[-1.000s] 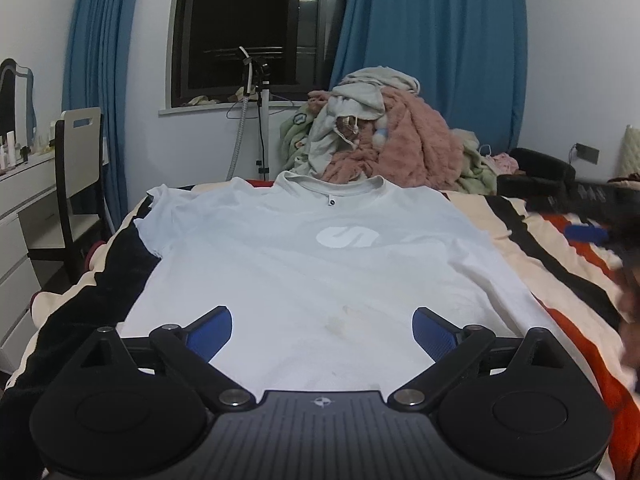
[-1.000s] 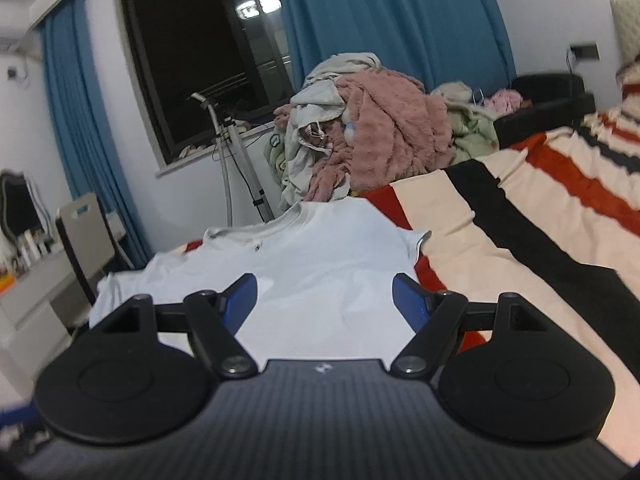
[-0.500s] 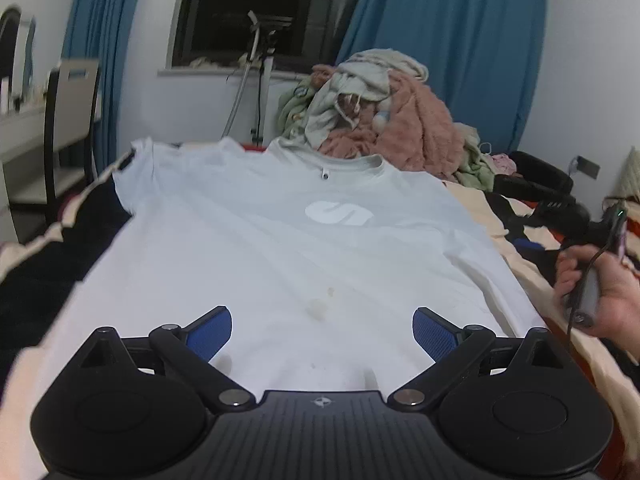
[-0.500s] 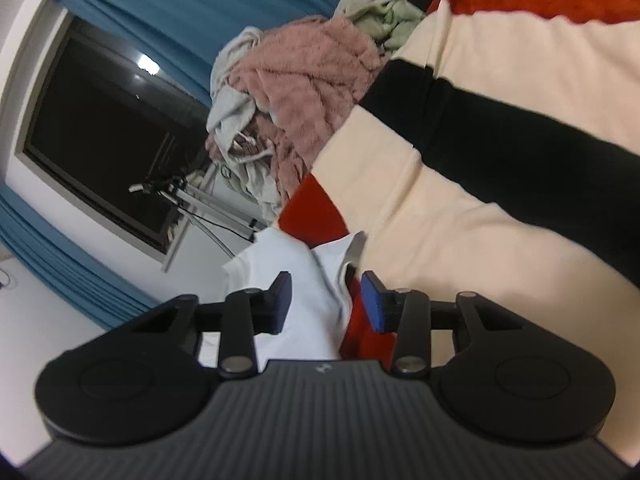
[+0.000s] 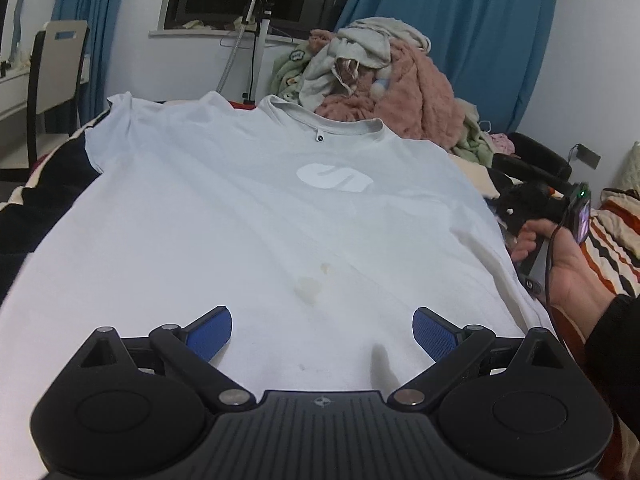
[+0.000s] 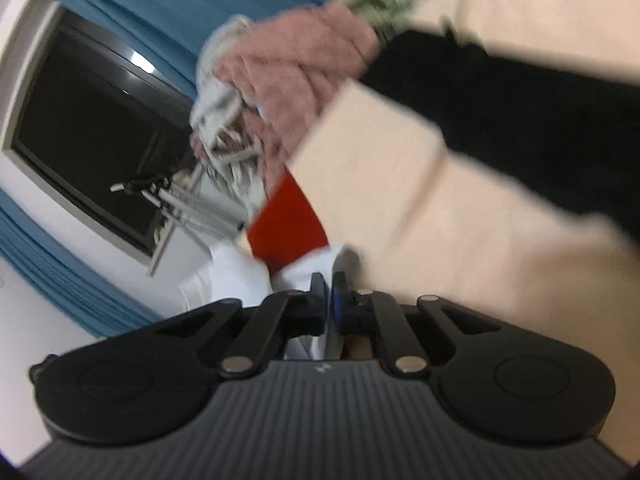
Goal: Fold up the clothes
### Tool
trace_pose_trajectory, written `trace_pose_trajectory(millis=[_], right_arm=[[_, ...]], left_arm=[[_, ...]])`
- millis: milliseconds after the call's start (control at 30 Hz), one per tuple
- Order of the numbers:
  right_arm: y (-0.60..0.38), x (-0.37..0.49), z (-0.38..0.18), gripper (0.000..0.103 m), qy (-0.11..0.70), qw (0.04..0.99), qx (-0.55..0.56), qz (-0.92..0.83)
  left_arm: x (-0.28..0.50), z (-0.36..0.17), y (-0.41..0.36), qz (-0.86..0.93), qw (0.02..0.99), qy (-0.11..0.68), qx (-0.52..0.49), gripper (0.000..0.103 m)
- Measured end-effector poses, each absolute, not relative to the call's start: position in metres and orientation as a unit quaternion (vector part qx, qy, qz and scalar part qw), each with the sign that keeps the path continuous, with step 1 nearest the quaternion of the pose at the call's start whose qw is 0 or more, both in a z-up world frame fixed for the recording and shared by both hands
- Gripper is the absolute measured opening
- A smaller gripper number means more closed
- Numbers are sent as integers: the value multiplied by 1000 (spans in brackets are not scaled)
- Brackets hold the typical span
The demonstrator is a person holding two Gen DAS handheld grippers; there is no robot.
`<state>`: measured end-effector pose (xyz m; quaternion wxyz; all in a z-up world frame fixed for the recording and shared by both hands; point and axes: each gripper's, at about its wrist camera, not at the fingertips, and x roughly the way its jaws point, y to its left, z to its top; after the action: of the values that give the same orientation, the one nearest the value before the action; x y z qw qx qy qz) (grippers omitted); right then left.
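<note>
A white T-shirt with a grey collar and a white oval logo lies flat, front up, on the striped bed. My left gripper hovers open over the shirt's lower part, nothing between its blue pads. At the shirt's right edge a hand holds the right gripper. In the blurred, tilted right wrist view my right gripper is shut on the T-shirt's white sleeve edge.
A heap of pink and grey clothes sits at the bed's far end, before blue curtains and a dark window. A chair and desk stand on the left. The striped bedspread stretches to the right.
My right gripper has rolled, dropped to the shirt's right sleeve and shut on it. My left gripper has moved forward over the shirt and stays open.
</note>
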<state>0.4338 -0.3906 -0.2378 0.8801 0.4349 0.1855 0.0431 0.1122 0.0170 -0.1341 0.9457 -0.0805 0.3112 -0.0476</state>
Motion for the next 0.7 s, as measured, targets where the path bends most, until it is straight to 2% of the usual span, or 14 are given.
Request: trace_pose_trajectory(millis=[133, 433, 567, 633, 700], right_arm=[[-406, 449, -199, 6, 146, 919, 366, 25], [-434, 536, -179, 4, 222, 963, 116, -99], [-441, 533, -191, 8, 228, 957, 137, -118], [-443, 522, -194, 21, 239, 951, 156, -121], [-437, 511, -190, 70, 249, 949, 148, -127]], left_arm=[[115, -136, 18, -47, 943, 319, -82, 98], [125, -140, 14, -56, 940, 325, -87, 98], [130, -144, 9, -58, 943, 321, -69, 98], [130, -143, 8, -61, 944, 317, -64, 98], [128, -141, 8, -67, 946, 310, -63, 98]])
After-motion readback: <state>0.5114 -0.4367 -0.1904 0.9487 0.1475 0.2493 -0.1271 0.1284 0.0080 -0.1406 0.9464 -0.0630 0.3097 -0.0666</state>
